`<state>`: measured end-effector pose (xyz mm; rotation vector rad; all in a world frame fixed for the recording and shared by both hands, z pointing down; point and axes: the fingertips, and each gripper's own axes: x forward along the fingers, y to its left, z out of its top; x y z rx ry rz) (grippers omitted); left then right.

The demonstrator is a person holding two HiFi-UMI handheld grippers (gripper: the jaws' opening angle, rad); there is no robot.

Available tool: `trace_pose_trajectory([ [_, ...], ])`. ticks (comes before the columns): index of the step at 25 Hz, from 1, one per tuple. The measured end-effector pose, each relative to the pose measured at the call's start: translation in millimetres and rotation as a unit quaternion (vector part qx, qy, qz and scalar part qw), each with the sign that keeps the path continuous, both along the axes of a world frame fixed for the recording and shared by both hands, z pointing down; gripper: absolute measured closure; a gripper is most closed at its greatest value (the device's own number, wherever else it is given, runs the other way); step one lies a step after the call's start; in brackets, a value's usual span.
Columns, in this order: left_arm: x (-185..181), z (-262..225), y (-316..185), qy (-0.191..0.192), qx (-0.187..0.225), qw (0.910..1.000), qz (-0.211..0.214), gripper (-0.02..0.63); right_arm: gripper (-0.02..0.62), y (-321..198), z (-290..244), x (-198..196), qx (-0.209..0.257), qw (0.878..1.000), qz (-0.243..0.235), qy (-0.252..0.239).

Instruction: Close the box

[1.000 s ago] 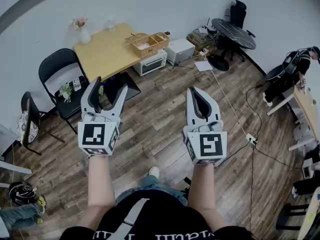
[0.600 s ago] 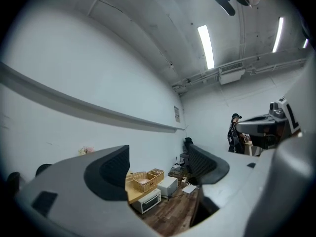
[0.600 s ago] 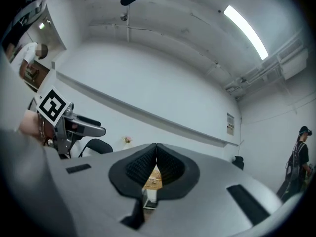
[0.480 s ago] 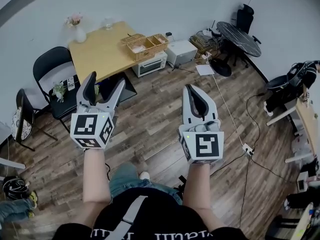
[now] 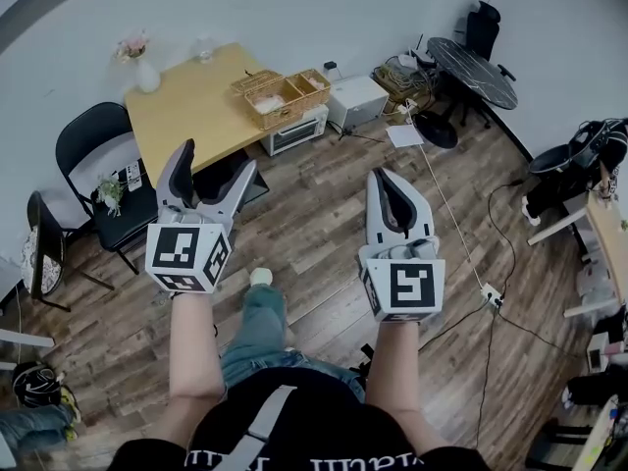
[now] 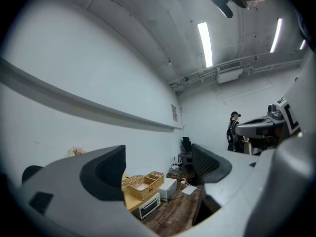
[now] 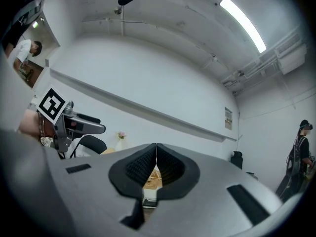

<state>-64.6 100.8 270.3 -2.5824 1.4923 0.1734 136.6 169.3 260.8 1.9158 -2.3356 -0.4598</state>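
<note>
The person holds both grippers out over the brown plank floor. The left gripper is wide apart with nothing between its jaws, which have just been opening. The right gripper has its jaws pressed together, empty. The light woven wicker box sits well ahead of both, on the near right corner of the pale wooden table.
</note>
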Motion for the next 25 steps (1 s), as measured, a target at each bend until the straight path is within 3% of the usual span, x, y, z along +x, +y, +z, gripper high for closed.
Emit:
trace_pose_trajectory([
  [11, -16, 30, -158, -0.002, -0.041, 0.9992, 0.0, 0.202, 0.578, -160, 4, -8, -0.017, 0.999, 0.028, -0.008],
  [25, -53, 78, -360, 0.0, -0.109, 0.9939, -0.016, 0.204, 0.578, -362, 21, -48, -0.049, 0.999, 0.01, 0.013],
])
